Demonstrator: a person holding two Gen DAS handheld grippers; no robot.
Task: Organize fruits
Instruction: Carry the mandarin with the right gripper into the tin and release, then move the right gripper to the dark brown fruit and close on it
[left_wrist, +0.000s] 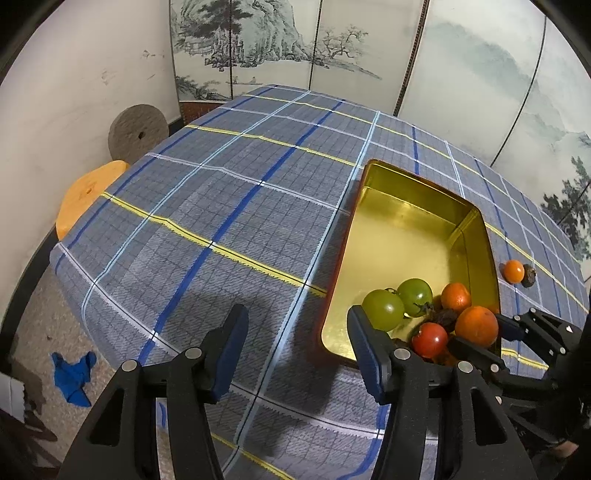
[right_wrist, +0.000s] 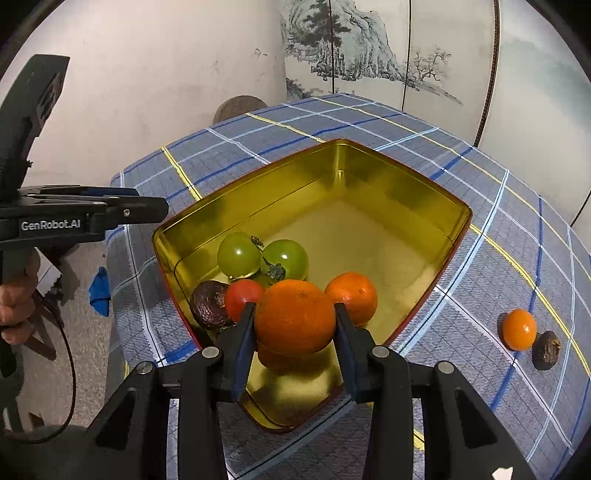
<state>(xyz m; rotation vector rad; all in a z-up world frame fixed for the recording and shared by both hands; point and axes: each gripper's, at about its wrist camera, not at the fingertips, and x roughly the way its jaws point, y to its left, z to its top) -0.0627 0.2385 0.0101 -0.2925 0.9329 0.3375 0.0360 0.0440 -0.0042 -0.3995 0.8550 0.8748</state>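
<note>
A gold tin (right_wrist: 369, 173) sits on the plaid tablecloth (left_wrist: 221, 206). In it lie two green tomatoes (right_wrist: 238, 254) (right_wrist: 286, 258), a red tomato (right_wrist: 240, 295), a dark wrinkled fruit (right_wrist: 208, 304) and an orange (right_wrist: 354, 295). My right gripper (right_wrist: 294, 308) is shut on another orange (right_wrist: 295, 325), held just over the tin's near end. My left gripper (left_wrist: 297, 343) is open with nothing between its fingers, over the cloth by the tin's near left corner. A small orange (right_wrist: 519, 328) and a dark fruit (right_wrist: 546, 349) lie on the cloth to the right of the tin.
The table's left edge drops to a floor with a blue rag (left_wrist: 74, 373). An orange stool (left_wrist: 88, 192) and a grey disc (left_wrist: 136, 129) stand beyond that edge. A painted folding screen (left_wrist: 277, 44) backs the table. A person's hand (right_wrist: 14, 302) holds the left gripper's handle.
</note>
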